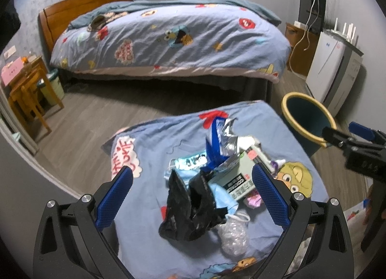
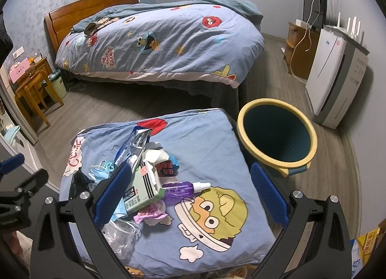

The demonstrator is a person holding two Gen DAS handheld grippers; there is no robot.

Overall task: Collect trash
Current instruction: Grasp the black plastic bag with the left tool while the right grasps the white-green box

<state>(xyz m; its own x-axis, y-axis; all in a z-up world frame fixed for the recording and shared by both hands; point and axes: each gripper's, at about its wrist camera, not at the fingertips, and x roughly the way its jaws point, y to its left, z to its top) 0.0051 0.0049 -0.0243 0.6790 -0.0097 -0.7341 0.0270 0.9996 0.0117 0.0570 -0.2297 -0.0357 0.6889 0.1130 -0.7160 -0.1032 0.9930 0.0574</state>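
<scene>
A heap of trash lies on a blue cartoon-print cover (image 2: 207, 143). It holds a crumpled black plastic bag (image 1: 190, 204), a silver and blue foil wrapper (image 1: 222, 139), a green and white carton (image 2: 142, 189), a purple spray bottle (image 2: 181, 191), blue face masks (image 2: 101, 171) and clear plastic (image 1: 232, 233). My left gripper (image 1: 193, 194) hovers open above the black bag. My right gripper (image 2: 190, 194) hangs open over the carton and the bottle. A dark teal bin with a yellow rim (image 2: 277, 136) stands empty on the floor to the right of the cover.
A large bed (image 1: 168, 37) with the same print fills the back of the room. A white appliance (image 2: 337, 73) and a wooden cabinet (image 2: 299, 52) line the right wall. Wooden furniture (image 1: 26, 93) and a lined bin (image 1: 53, 86) stand at the left. Grey wooden floor (image 1: 96, 115) lies between.
</scene>
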